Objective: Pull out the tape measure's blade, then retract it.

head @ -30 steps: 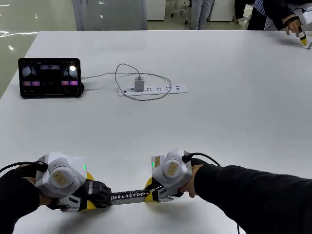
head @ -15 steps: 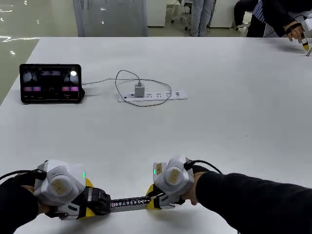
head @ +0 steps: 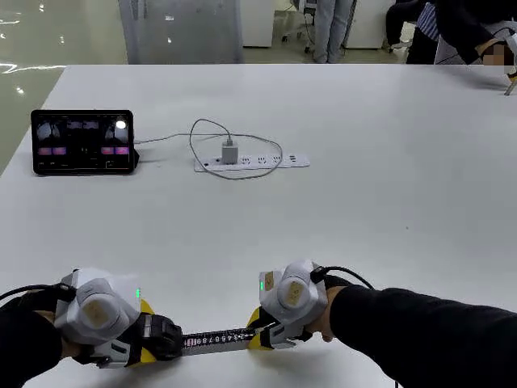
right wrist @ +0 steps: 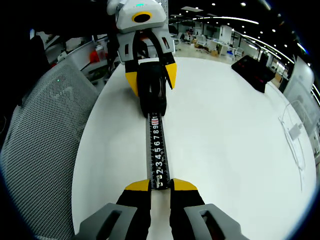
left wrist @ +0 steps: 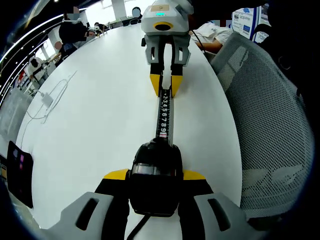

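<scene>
On the wide white bench (head: 339, 186), the left tongs (left wrist: 156, 176) clench the black tape measure case (head: 164, 337). The right tongs (right wrist: 160, 185) pinch its numbered steel blade (head: 216, 339) by the tip. Pull-out seems partway, with retraction not yet done.

The gap between the two grippers has widened a little since a second ago. The right gripper (right wrist: 161, 185), clamped on the tip of the blade (head: 218, 339), has drawn slightly further right along the near edge of the table. That leaves a somewhat longer stretch of blade out of the tape measure case (left wrist: 156, 175), which the left gripper (head: 155, 338) grips.
</scene>
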